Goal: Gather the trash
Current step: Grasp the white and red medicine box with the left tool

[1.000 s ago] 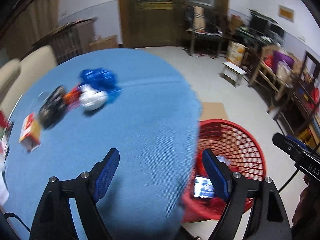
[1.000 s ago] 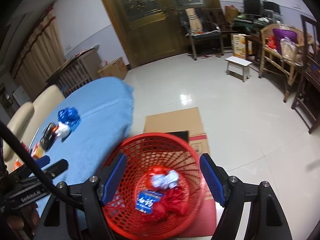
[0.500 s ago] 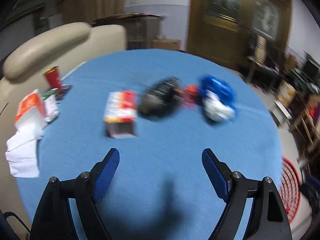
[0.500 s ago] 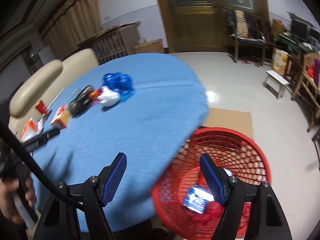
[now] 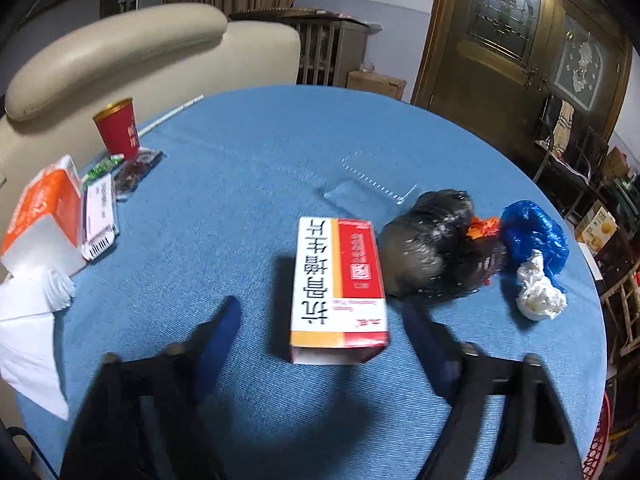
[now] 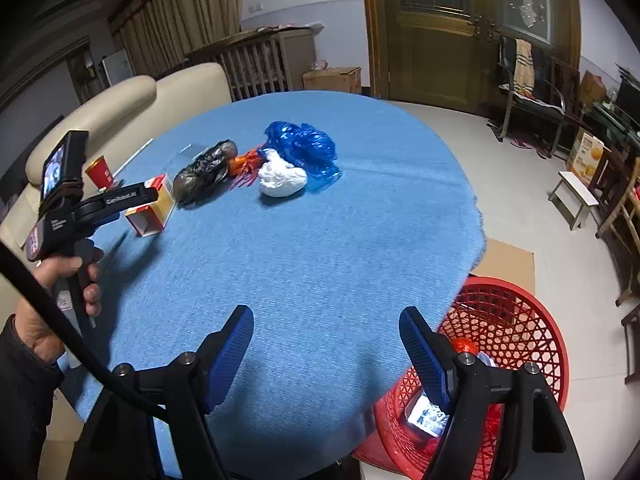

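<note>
Our left gripper (image 5: 320, 328) hangs over the blue table (image 5: 248, 184), its blue fingers (image 5: 218, 334) blurred and spread to either side of the red-and-white carton (image 5: 338, 284). The jaws have just been closing, with the near end of the carton lying between them; we see gaps on both sides, so the pads are not pressing it. From the carton, a black bag (image 5: 430, 248) sits touching it at 3 o'clock, with orange scraps (image 5: 484, 228) beyond, then a blue bag (image 5: 534, 232) and a white wad (image 5: 538, 292) further toward 3 o'clock. A clear wrapper (image 5: 368, 188) lies at 12 o'clock from the carton. At 9 to 10 o'clock of the table stand a red cup (image 5: 118, 130), an orange pack (image 5: 48, 212) and white tissues (image 5: 28, 332).

Our right gripper (image 6: 326, 350) is spread wide with nothing between its fingers, hovering at the table's near edge. The red basket (image 6: 520, 320) sits on the floor at 4 o'clock of the table, already holding some trash (image 6: 430, 416). In this view our left hand (image 6: 52, 304) grips its tool at 9 o'clock, just beside the carton.
</note>
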`<state>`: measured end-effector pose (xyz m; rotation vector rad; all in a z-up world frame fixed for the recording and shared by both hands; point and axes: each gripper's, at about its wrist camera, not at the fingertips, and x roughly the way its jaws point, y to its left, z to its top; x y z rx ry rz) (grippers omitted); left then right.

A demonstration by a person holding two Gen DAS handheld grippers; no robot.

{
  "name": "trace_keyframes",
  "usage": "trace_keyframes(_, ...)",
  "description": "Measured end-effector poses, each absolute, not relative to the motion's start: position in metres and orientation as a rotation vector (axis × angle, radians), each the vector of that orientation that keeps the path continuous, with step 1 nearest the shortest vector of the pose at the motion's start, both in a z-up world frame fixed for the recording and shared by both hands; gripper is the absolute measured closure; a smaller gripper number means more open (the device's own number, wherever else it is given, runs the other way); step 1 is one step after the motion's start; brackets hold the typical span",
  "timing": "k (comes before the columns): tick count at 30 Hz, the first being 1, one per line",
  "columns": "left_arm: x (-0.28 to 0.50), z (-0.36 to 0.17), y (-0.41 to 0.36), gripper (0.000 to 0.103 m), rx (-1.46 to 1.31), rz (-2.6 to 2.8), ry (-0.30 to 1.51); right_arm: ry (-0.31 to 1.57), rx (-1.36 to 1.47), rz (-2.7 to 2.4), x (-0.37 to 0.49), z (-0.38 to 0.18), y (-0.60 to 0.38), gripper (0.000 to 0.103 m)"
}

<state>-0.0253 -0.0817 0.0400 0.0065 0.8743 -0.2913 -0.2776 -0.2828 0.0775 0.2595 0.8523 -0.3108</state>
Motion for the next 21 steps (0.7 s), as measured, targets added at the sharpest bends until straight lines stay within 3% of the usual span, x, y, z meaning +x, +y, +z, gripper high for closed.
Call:
trace_keyframes(1, -0.023, 0.037, -0.079, 0.053, 0.004, -0.293, 0.883, 0.858, 0.254, -0.308, -0.274, 0.077, -0.281, 0.025)
trace_keyframes(10, -0.045, 0.04, -0.043, 0.053, 0.01, -0.263, 0.857, 0.861, 0.236, -0.218, -0.214, 0.081, -0.259, 0.025)
trace_keyframes(21, -0.08, 0.04, -0.005, 0.053, 0.006, -0.208, 0.85, 0.865, 0.377, -0.073, -0.066, 0.078, -0.219, 0.025)
